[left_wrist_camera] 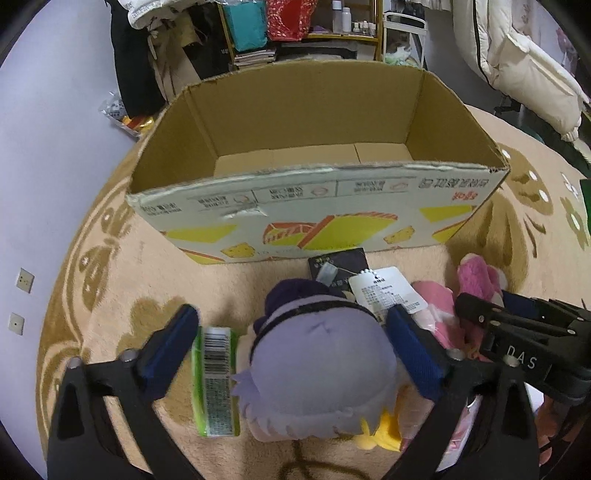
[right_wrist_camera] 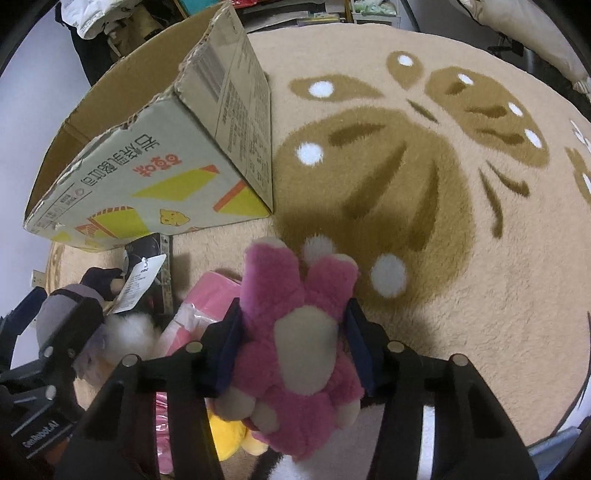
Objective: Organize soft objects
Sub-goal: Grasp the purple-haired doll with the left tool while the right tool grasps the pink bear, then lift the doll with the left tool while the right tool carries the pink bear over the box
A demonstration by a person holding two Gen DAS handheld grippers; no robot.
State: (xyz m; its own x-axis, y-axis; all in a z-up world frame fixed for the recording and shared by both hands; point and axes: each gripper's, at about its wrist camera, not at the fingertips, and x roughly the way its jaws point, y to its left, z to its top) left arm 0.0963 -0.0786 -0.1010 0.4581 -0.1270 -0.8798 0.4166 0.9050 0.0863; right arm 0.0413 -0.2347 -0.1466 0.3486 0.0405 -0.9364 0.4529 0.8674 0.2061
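A purple-haired plush doll [left_wrist_camera: 317, 373] lies on the rug between the fingers of my left gripper [left_wrist_camera: 291, 343], which is open around it; a green packet [left_wrist_camera: 216, 380] lies beside its left finger. My right gripper [right_wrist_camera: 293, 339] is shut on a pink plush bear [right_wrist_camera: 299, 354] just above the rug. The bear also shows in the left wrist view [left_wrist_camera: 476, 280], the doll in the right wrist view [right_wrist_camera: 70, 306]. An open, empty cardboard box [left_wrist_camera: 317, 206] stands just beyond both; it also shows in the right wrist view [right_wrist_camera: 147, 177].
A pink packet [right_wrist_camera: 199, 310], a yellow plush [right_wrist_camera: 229, 439], a white paper tag [left_wrist_camera: 388, 291] and a dark booklet [left_wrist_camera: 340, 264] lie by the toys on the round beige rug [right_wrist_camera: 461, 258]. Shelves [left_wrist_camera: 303, 33] and hanging clothes stand behind the box.
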